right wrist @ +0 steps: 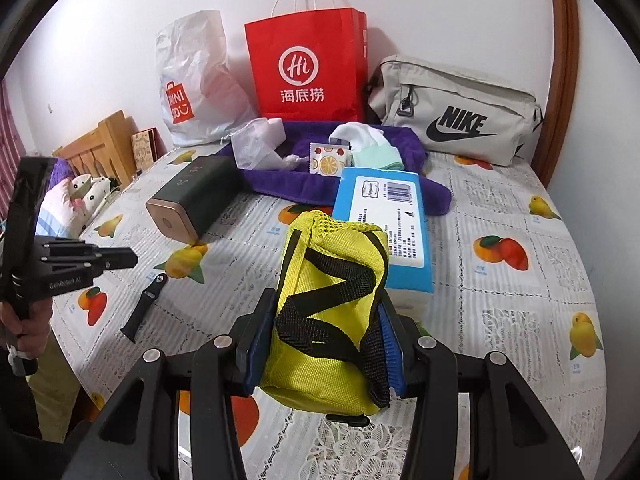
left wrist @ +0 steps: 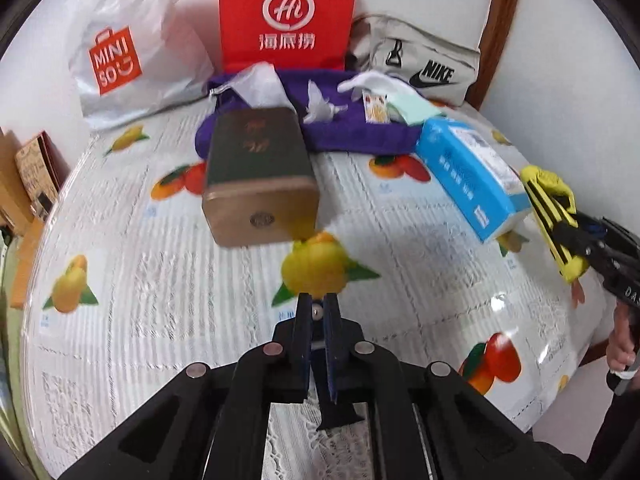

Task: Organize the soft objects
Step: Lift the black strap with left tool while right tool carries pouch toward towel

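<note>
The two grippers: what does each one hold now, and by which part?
The right gripper holds the yellow mesh pouch, its jaws pressing the pouch's two sides near the lower end. The left gripper is shut and holds nothing.

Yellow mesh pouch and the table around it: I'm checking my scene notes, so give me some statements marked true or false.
1. The right gripper clamps the yellow mesh pouch. True.
2. The left gripper holds the green tin. False: it is shut on nothing.
3. The blue tissue pack lies partly on the purple towel. True.
4. The red paper bag lies flat. False: it stands upright against the wall.
5. A black watch strap lies on the tablecloth. True.
</note>
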### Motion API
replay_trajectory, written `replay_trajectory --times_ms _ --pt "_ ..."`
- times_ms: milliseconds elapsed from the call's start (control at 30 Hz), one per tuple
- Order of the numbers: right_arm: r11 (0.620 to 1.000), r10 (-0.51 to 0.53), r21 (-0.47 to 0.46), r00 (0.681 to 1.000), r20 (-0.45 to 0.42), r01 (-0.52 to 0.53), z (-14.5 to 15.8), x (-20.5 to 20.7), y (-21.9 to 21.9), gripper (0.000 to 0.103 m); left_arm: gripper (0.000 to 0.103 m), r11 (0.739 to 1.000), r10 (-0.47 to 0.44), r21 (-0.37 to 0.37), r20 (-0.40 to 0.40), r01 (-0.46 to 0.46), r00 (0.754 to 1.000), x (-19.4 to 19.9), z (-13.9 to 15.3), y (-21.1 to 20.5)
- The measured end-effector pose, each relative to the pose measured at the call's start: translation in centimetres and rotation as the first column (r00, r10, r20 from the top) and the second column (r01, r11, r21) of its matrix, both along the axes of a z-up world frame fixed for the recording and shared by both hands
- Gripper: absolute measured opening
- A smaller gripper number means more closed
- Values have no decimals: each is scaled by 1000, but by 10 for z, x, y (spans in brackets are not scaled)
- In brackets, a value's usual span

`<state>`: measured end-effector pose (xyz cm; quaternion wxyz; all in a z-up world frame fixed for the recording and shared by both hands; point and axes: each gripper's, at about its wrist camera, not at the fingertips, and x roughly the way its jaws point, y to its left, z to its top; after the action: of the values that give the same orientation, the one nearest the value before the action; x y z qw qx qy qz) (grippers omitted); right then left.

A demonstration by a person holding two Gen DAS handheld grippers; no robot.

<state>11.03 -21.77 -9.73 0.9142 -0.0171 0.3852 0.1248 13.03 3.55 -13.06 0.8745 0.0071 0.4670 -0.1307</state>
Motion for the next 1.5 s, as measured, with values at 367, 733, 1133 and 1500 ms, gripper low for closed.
replay_trajectory --times_ms 367,733,1133,1500 --pt "1000 18 3 999 -43 -18 -20 5 3 47 34 1000 15 22 -102 -12 995 -18 -36 -13" --pt "999 31 33 998 -53 -29 -28 5 0 47 20 987 111 123 -41 -105 993 -24 -37 -17" --pt "998 38 45 998 -55 -35 -28 3 -1 47 20 989 118 89 -18 -116 993 -23 -39 -16" --pt "999 15 34 1000 0 -15 -1 -13 -18 41 20 992 116 36 49 -118 992 -25 -1 -8"
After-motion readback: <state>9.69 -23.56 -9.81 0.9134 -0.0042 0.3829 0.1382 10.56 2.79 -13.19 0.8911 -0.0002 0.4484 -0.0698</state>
